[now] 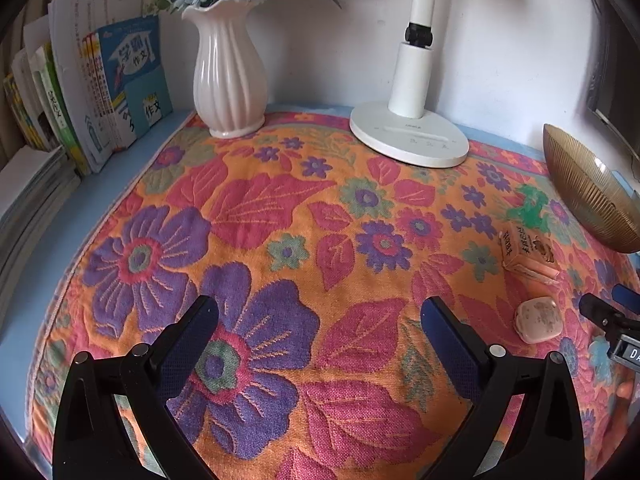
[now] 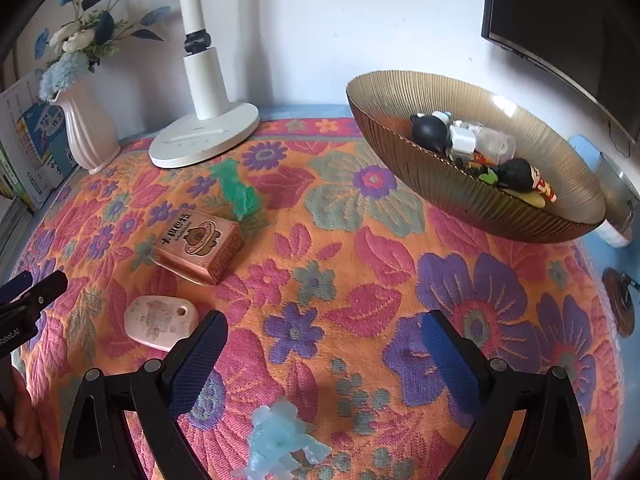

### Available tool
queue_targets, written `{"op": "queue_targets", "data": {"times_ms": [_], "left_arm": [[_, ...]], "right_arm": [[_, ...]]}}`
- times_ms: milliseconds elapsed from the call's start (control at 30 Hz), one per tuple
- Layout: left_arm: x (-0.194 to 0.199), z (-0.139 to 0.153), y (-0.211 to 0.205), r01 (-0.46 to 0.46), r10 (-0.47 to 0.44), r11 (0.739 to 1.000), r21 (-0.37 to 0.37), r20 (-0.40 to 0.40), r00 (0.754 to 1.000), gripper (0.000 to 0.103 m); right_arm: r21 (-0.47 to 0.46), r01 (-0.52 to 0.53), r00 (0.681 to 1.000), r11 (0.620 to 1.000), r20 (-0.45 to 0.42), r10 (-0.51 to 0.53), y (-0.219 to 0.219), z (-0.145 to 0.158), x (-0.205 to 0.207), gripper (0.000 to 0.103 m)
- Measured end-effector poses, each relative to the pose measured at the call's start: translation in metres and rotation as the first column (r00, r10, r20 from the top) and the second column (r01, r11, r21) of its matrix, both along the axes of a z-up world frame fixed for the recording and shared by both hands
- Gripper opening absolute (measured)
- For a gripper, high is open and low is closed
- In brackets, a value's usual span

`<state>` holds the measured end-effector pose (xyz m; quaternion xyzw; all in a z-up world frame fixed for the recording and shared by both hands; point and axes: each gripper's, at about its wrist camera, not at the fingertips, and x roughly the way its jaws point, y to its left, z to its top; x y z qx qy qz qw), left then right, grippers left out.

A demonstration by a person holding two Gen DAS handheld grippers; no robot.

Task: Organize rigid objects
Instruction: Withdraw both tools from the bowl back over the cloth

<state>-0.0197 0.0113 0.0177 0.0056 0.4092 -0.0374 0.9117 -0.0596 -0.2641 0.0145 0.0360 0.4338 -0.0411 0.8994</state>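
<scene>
A ribbed golden bowl [image 2: 452, 196] at the back right holds several small toys, including a black-haired figure [image 2: 524, 176]; its rim also shows in the left wrist view [image 1: 580, 184]. On the floral cloth lie a pink box [image 2: 200, 244], a green translucent figure [image 2: 236, 192], a pale pink flat stone [image 2: 160, 322] and a light blue translucent figure [image 2: 280, 444]. My right gripper [image 2: 324, 344] is open and empty, the blue figure just below between its fingers. My left gripper [image 1: 320, 324] is open and empty over bare cloth, left of the stone [image 1: 538, 320] and box [image 1: 528, 252].
A white lamp base [image 1: 408, 136] and a white ribbed vase [image 1: 230, 76] with blue flowers stand at the back. Books [image 1: 112, 84] lean at the back left. A dark monitor [image 2: 568, 28] hangs at the upper right. The floral cloth [image 2: 340, 280] covers the table.
</scene>
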Motion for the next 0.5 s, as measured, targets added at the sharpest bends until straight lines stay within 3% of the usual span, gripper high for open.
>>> {"op": "queue_targets", "data": {"times_ms": [500], "left_arm": [[-0.0005,0.0013,0.0014,-0.004,0.004,1.000,-0.009,0.011,1.000,0.101]], "right_arm": [[0.006,-0.003,1.000,1.000,-0.005,0.003,-0.0036,-0.0014,0.0023,0.097]]}}
